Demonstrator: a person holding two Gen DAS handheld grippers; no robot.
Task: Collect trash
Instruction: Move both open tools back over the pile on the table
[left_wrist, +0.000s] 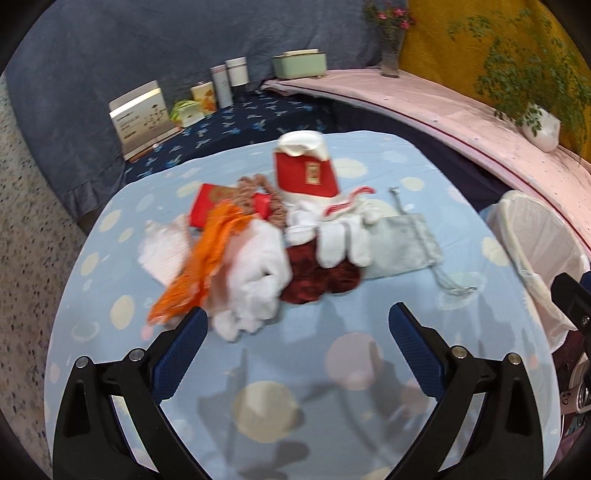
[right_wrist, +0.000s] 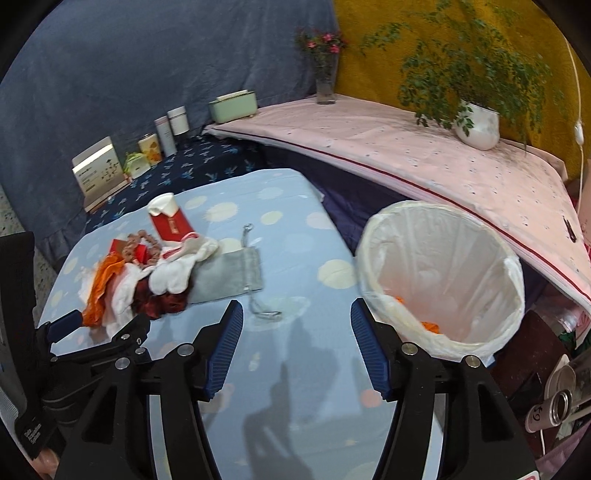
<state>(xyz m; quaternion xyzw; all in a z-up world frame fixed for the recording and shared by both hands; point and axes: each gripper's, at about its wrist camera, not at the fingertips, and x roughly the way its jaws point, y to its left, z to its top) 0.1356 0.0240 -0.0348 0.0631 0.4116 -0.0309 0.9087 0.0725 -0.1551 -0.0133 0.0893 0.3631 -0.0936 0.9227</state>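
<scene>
Two grippers hang over the spotted blue table, the left gripper and right gripper both spread wide with nothing between the fingers. One trash pile sprawls crosswise mid-table. Only the right wrist view looks into the single lined bin, where an orange scrap lies.

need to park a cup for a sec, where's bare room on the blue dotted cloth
Bare cloth lies along the near edge, between the left claw and the trash pile, and in the strip between the grey pouch and the lined bin. The pile crowds the cloth's middle and left.
</scene>
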